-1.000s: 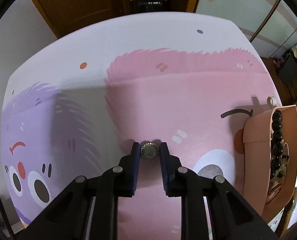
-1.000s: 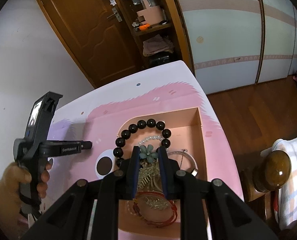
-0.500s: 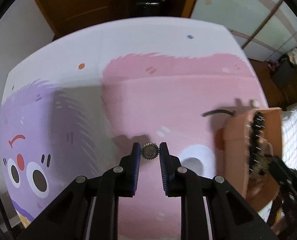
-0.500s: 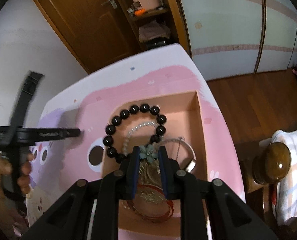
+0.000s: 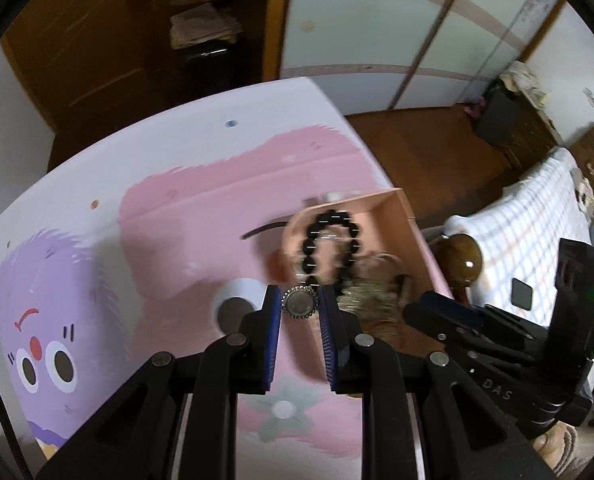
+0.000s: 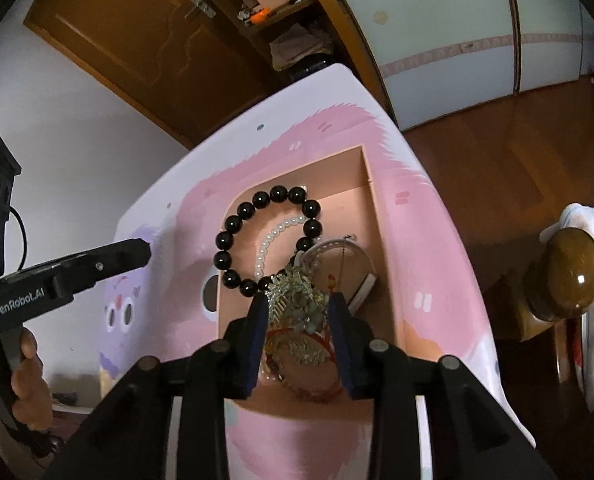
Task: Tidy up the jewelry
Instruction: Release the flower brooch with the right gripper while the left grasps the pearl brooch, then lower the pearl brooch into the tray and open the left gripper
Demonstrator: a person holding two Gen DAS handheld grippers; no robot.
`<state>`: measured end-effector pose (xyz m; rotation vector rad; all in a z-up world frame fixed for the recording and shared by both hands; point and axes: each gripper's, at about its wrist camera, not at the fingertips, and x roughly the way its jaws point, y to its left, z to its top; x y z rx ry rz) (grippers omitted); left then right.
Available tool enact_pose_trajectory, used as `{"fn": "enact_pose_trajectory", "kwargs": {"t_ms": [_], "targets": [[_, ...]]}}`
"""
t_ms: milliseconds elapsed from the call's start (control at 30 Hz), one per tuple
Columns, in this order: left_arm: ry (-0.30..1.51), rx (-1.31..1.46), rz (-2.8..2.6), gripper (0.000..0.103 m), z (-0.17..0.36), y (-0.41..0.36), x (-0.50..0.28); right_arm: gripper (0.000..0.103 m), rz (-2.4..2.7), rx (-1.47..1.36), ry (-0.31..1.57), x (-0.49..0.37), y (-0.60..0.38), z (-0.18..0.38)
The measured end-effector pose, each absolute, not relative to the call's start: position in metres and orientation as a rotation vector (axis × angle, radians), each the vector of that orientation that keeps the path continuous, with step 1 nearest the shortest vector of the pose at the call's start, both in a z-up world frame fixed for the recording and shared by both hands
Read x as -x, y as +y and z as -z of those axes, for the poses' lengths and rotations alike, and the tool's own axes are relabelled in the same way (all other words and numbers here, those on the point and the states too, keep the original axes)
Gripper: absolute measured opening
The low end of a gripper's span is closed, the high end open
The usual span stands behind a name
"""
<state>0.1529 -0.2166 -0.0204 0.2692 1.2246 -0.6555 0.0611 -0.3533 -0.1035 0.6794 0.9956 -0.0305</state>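
Left wrist view: a round brooch [image 5: 299, 303] was pinched in the left gripper [image 5: 299, 312], above the pink mat [image 5: 201, 240] near the box [image 5: 411, 220].

In the right wrist view the right gripper [image 6: 299, 312] had just been opening; its jaws stood apart around the flower hairpin [image 6: 297, 300], which lay in the box beside the black bead bracelet [image 6: 233, 240] and pearl strand [image 6: 273, 236].

Left hand-held gripper [image 6: 147, 252] reads "GenRobot.AI"; right [image 5: 413, 312], "DAS"
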Motion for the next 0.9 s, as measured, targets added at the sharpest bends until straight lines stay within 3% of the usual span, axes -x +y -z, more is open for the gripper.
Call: {"fn": "enact_pose_trajectory", "kwargs": {"t_ms": [267, 600, 900], "targets": [[1.223, -0.295, 0.715, 0.017, 0.016, -0.247, -0.126, 0.033, 0.024, -0.780, 0.919, -0.036, -0.371, 0.087], [1.349, -0.350, 0.681, 0.017, 0.078, -0.264, -0.110, 0.034, 0.070, -0.789, 0.937, -0.013, -0.380, 0.098], [1.374, -0.349, 0.648, 0.017, 0.097, -0.260, -0.099, 0.034, 0.085, -0.780, 0.963, 0.001, -0.374, 0.108]]}}
